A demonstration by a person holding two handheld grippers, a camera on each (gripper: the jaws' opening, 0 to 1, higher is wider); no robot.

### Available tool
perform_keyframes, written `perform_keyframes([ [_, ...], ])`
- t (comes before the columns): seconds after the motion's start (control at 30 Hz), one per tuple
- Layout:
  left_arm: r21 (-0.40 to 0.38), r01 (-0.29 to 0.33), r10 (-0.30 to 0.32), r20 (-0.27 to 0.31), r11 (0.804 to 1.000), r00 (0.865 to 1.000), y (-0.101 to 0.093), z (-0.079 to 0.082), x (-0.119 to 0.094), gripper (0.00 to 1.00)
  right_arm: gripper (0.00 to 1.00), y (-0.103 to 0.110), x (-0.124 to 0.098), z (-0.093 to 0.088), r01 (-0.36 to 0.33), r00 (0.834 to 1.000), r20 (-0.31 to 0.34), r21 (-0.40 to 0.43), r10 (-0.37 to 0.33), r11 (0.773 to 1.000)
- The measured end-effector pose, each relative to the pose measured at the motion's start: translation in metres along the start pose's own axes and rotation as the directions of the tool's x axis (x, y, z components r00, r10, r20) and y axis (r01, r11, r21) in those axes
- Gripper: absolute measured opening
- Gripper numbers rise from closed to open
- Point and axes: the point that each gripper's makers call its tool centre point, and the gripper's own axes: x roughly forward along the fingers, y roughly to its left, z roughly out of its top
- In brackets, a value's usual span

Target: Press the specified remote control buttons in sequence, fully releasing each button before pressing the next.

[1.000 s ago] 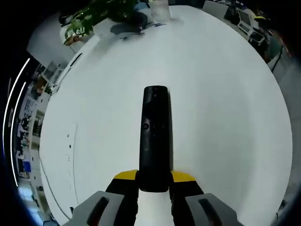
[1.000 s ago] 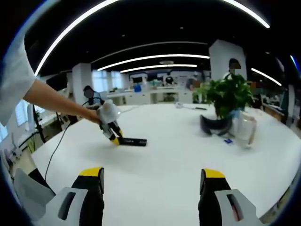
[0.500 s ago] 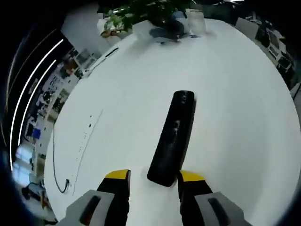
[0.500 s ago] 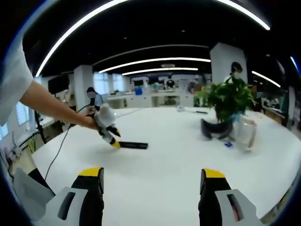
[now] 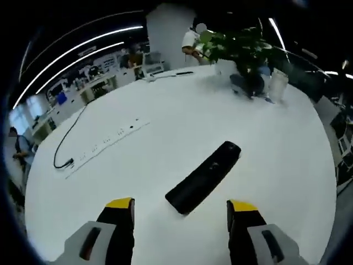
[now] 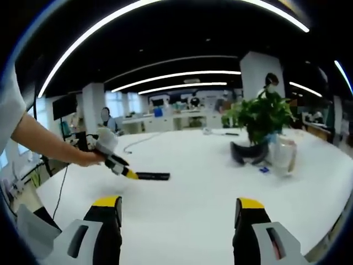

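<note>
A long black remote control (image 5: 203, 177) lies flat on the white table (image 5: 165, 121), slanting up to the right. My left gripper (image 5: 181, 213) is open just short of the remote's near end, its yellow-tipped fingers apart with nothing between them. In the right gripper view the same remote (image 6: 153, 176) shows small at the left, with the left gripper (image 6: 128, 173) held by a person's hand beside its end. My right gripper (image 6: 180, 212) is open above the table's near part, far from the remote.
A potted green plant (image 5: 238, 47) with a dark bowl and a clear jug (image 5: 278, 85) stands at the table's far side. A white power strip (image 5: 107, 146) with a black cable (image 5: 69, 132) lies to the left. Desks and people fill the office behind.
My left gripper has let go of the remote, opened and drawn back and up from it. The remote now lies free on the table. The right gripper has barely moved.
</note>
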Motion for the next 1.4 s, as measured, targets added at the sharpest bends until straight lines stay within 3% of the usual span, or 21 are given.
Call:
perform_keyframes([
  [0.23, -0.041, -0.003, 0.006, 0.085, 0.999, 0.996, -0.011, -0.001, -0.038, 0.80, 0.84, -0.001, -0.003, 0.004, 0.003, 1.000, 0.022, 0.011, -0.004, 1.000],
  [0.5, -0.070, 0.008, 0.006, 0.188, 0.998, 0.982, -0.038, 0.001, -0.080, 0.84, 0.85, -0.002, -0.005, 0.006, 0.004, 0.999, 0.036, 0.014, -0.005, 1.000],
  [0.73, -0.099, -0.014, 0.038, 0.252, 0.995, 0.967, -0.055, -0.015, -0.114, 0.84, 0.87, 0.000, -0.007, 0.009, 0.002, 0.999, 0.054, 0.009, -0.003, 1.000],
  [0.9, -0.134, -0.032, 0.066, 0.259, 0.990, 0.964, -0.066, -0.030, -0.136, 0.83, 0.87, 0.001, -0.008, 0.010, -0.002, 0.998, 0.056, 0.014, 0.001, 1.000],
  [0.97, -0.163, -0.049, 0.096, 0.294, 0.985, 0.951, -0.069, -0.033, -0.146, 0.84, 0.87, 0.002, -0.008, 0.010, -0.005, 0.998, 0.056, 0.015, 0.004, 1.000],
  [1.1, -0.213, -0.087, 0.152, 0.309, 0.973, 0.939, -0.071, -0.042, -0.166, 0.84, 0.87, 0.002, -0.008, 0.009, -0.005, 0.999, 0.048, 0.022, 0.004, 1.000],
  [1.2, -0.252, -0.183, 0.266, 0.347, 0.950, 0.900, -0.064, -0.048, -0.191, 0.82, 0.87, 0.002, -0.009, 0.010, -0.003, 0.999, 0.053, 0.030, 0.002, 1.000],
  [1.27, -0.239, -0.253, 0.325, 0.341, 0.938, 0.882, -0.062, -0.056, -0.207, 0.83, 0.87, 0.001, -0.009, 0.011, -0.003, 0.999, 0.049, 0.039, 0.002, 0.999],
  [1.33, -0.222, -0.298, 0.361, 0.356, 0.928, 0.862, -0.062, -0.062, -0.221, 0.84, 0.87, 0.000, -0.010, 0.011, 0.001, 0.999, 0.050, 0.042, -0.003, 0.999],
  [1.4, -0.232, -0.307, 0.375, 0.366, 0.923, 0.852, -0.067, -0.066, -0.232, 0.86, 0.87, 0.000, -0.009, 0.010, 0.004, 0.999, 0.047, 0.043, -0.006, 0.999],
])
